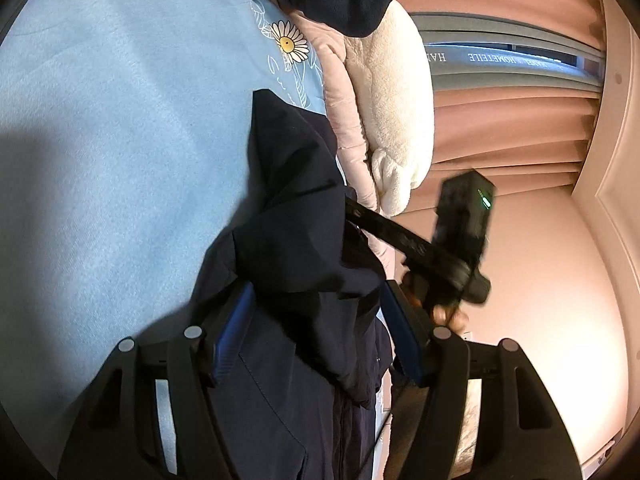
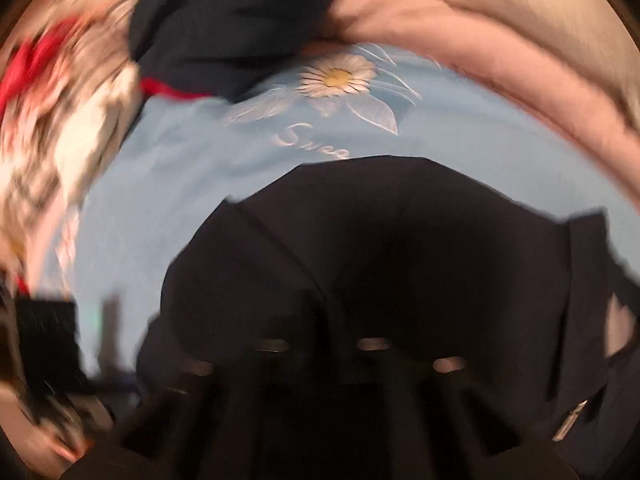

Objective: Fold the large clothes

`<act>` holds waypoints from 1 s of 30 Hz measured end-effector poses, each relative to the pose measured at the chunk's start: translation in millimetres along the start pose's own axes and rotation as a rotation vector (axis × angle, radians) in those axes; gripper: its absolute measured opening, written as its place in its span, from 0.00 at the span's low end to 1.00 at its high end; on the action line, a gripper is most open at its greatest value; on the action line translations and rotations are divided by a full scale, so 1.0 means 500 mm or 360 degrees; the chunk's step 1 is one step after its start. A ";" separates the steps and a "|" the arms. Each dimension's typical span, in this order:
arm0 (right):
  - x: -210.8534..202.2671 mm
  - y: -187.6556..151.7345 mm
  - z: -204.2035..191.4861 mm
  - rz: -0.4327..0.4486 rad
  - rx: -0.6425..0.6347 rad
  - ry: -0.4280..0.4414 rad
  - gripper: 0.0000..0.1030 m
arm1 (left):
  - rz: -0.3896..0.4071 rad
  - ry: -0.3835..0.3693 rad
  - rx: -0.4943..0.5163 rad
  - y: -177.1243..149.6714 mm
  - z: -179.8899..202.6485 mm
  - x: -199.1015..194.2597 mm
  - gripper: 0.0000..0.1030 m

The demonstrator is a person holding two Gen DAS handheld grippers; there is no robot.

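A dark navy jacket (image 1: pixel 304 264) lies bunched on a light blue sweatshirt (image 1: pixel 120 128) with a daisy print (image 1: pixel 289 42). My left gripper (image 1: pixel 318 336) stands open, its blue pads (image 1: pixel 232 340) wide apart with a fold of the jacket lying between them. My right gripper (image 1: pixel 354 210) reaches in from the right, shut on the jacket's upper edge and held by a hand (image 1: pixel 450 316). In the blurred right wrist view the jacket (image 2: pixel 400 240) covers the right gripper (image 2: pixel 324 320) and hides its fingertips. The blue sweatshirt (image 2: pixel 180 184) and daisy (image 2: pixel 338 77) lie beyond.
A cream plush item (image 1: pixel 396 96) and a pink quilted one (image 1: pixel 344 92) lie along the sweatshirt's edge. Another navy garment with red trim (image 2: pixel 224 20) sits at the far side, and patterned clothes (image 2: pixel 52 140) are piled at the left. Pink curtains (image 1: pixel 500 128) and a wall (image 1: pixel 540 280) stand behind.
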State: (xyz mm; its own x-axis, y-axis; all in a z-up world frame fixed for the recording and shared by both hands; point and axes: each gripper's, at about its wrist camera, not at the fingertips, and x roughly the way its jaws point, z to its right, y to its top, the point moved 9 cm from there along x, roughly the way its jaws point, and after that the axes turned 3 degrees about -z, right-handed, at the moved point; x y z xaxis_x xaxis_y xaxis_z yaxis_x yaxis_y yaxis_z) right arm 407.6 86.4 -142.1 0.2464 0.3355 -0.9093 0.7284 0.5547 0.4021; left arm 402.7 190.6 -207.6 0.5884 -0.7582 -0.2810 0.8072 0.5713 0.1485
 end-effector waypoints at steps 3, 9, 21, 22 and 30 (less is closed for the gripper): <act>-0.048 0.000 0.002 0.0146 -0.0012 0.0003 0.03 | 0.0002 0.0005 0.0001 0.002 0.001 0.002 0.63; -0.028 -0.035 0.089 0.0159 0.0213 -0.0174 0.04 | 0.0006 0.0017 0.0009 0.005 -0.002 0.005 0.63; -0.328 -0.219 0.158 0.0570 0.0646 -0.0071 0.46 | 0.0302 0.0246 0.0390 0.008 0.099 -0.097 0.68; -0.359 -0.274 0.177 0.0587 0.0707 -0.0062 0.53 | 0.0314 0.0276 0.0435 0.004 0.113 -0.095 0.68; -0.343 -0.594 0.340 0.0594 0.1315 0.0052 0.58 | 0.0095 0.0478 0.0607 0.020 0.171 0.070 0.73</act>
State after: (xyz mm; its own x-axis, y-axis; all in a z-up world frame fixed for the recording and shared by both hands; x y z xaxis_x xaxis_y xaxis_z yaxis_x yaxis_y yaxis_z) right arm 257.5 -265.2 -124.1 0.5492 0.4123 -0.7269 0.8347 -0.3131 0.4530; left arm 435.4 143.0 -134.8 0.6397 -0.5715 -0.5139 0.7654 0.4125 0.4939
